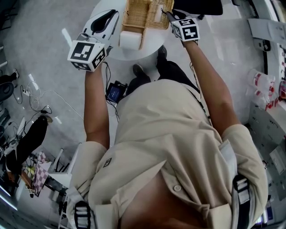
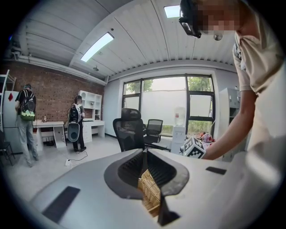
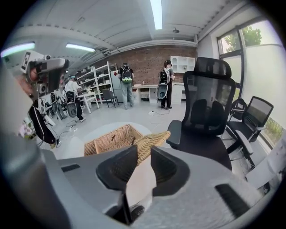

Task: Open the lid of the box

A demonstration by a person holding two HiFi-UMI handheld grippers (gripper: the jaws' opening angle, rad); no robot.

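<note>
Box [image 1: 134,13] of pale wicker sits at twelve o'clock in my head view, on the round white worktop [image 1: 152,44], with its far side cut off by the top of the frame. From what shows, its long axis runs roughly from eight o'clock to two o'clock, and a wicker rib crosses it from six to twelve. A white block [image 1: 130,40] lies against its near wall at the seven o'clock corner.

In the right gripper view the box [image 3: 109,141] stretches from nine o'clock towards three. Its nine o'clock half is uncovered and I can look down into it. The lid [image 3: 154,139] stands tilted over the three o'clock half, with its free edge pointing back at my camera. My right gripper [image 3: 144,150] is clamped on that edge. The jaws stand a little apart, with wicker at their tips and a smooth pale surface filling the gap below. I cannot tell whether that surface is lining or worktop. In the head view this right gripper [image 1: 169,14] reaches in from five o'clock, its marker cube [image 1: 185,27] just behind it.

My left gripper [image 1: 115,15] comes to the box's nine o'clock end from seven o'clock, trailing its own marker cube [image 1: 87,54]. In the left gripper view, the left gripper [image 2: 144,154] has its jaws closed on a wicker edge [image 2: 149,197], seen nearly edge-on. I cannot tell whether that is a flap or the rim.

A black office chair [image 3: 210,107] stands beyond the worktop at two o'clock.
</note>
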